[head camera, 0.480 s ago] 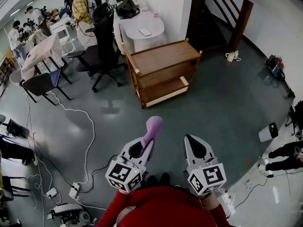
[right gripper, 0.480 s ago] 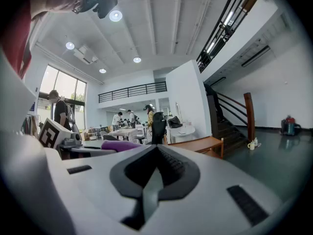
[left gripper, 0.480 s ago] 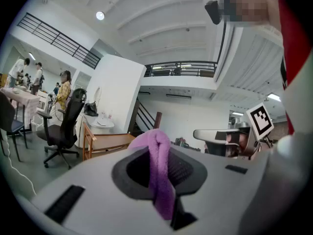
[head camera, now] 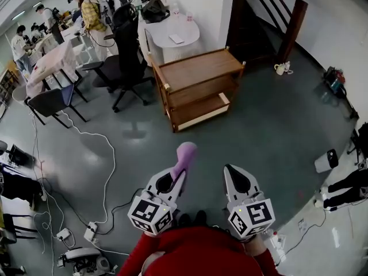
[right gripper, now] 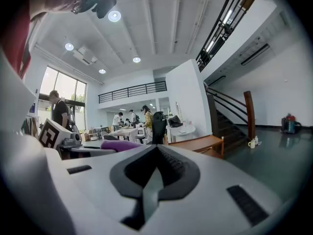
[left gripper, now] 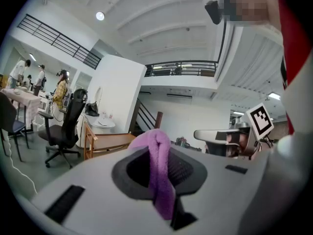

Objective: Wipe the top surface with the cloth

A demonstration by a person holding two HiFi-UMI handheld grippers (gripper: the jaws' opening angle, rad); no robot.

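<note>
nothing has shifted: left gripper (head camera: pixel 181 174) pinches the cloth (head camera: pixel 186 153), right gripper (head camera: pixel 230 169) closed empty, both far from the cart (head camera: pixel 198 68); wiping unstarted.

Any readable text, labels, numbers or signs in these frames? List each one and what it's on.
No words or numbers can be read in any view.
left marker cube and right marker cube: black-and-white square patterns only, no letters.
flat item on the white round table: too small to read.
No print shows on the purple cloth or the wooden cart.
</note>
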